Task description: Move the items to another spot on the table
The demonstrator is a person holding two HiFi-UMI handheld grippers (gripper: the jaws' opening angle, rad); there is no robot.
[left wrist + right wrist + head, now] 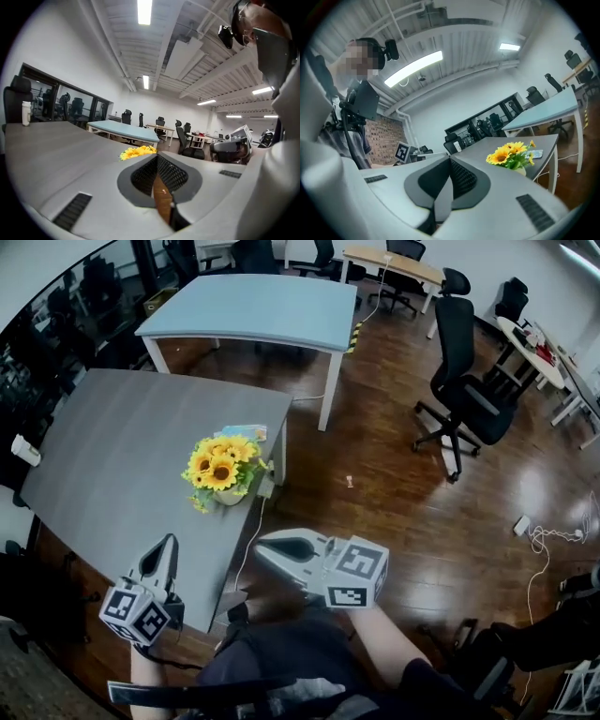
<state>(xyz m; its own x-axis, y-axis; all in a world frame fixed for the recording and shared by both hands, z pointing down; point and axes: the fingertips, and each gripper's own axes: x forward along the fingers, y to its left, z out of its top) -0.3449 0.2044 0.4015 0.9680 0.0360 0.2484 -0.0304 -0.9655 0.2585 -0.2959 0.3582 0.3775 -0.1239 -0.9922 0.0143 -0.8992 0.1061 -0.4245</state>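
Your left gripper (170,545) is pressed together and holds nothing. It sits over the near end of the flat grey tabletop (112,446) and points out across it. Your right gripper (261,547) is pressed together too, and it is also empty. In the head view it hangs just by the right edge of the tabletop, near the brown wooden floor (394,493), and it points left.

The bunch of yellow sunflowers in a small pale pot (223,468) stands on the tabletop close to its right edge. It is in front of both grippers and apart from them. Neither gripper touches it. In the left gripper view the flowers (138,151) peek up just past the closed jaws. In the right gripper view they (508,154) stand off to the right of the jaws.

A flat light-blue packet (246,432) lies just behind the flowers. A small white bottle (25,450) is at the far left edge, well apart from the flowers.
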